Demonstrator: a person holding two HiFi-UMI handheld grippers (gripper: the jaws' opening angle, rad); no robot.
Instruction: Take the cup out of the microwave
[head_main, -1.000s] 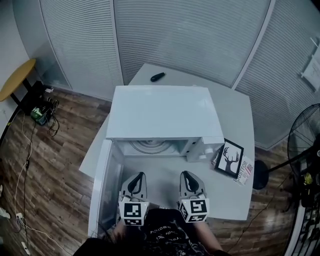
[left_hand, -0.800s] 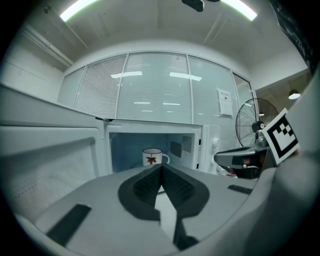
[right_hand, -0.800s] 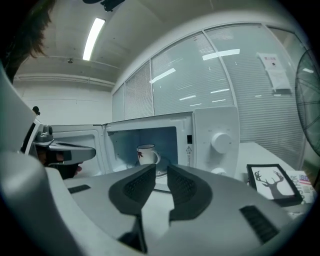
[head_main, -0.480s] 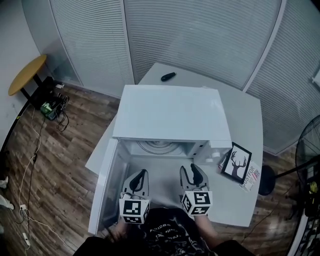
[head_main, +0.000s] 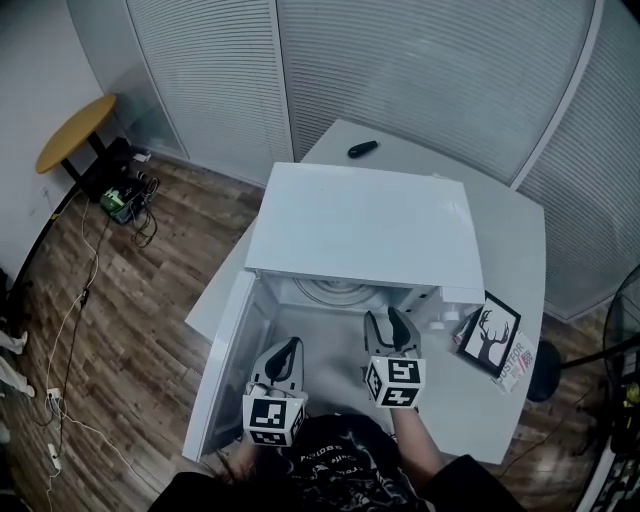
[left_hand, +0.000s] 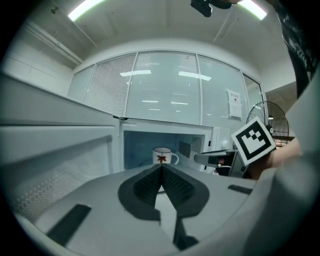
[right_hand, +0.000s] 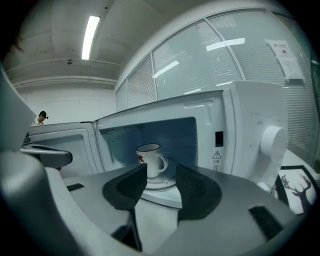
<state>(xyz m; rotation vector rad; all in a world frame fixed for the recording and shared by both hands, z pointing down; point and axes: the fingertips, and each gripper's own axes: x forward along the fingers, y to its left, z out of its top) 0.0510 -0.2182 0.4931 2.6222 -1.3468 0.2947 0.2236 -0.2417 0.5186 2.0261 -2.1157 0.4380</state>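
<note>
**Cup on the turntable as the right claw stands open**

A white table (head_main: 520, 250) on a wood-plank floor carries a white microwave (head_main: 370, 225), seen from above with its door (head_main: 225, 375) swung wide to the left of the head view. The oven's cavity faces the person, and the round turntable (head_main: 335, 290) shows just under the front edge of the top.

That cavity holds one thing. The cup (right_hand: 149, 159), white with a dark rim and a red leaf on its side, stands upright on the turntable, its handle to the right in the right gripper view. It is inside the oven, and neither tool touches it.

The right gripper (head_main: 390, 320) is held at the mouth of the cavity, near the control-panel side. Its jaws have just been opening and now stand well apart, with nothing between the pads. The cup shows through the gap, farther in.

The left gripper (head_main: 288, 348) hangs lower in the head view, beside the open door. Its jaws are pressed together on nothing.

To the right of the microwave a framed deer picture (head_main: 492, 335) lies on the table. A small black object (head_main: 362, 149) lies at the far edge.
</note>
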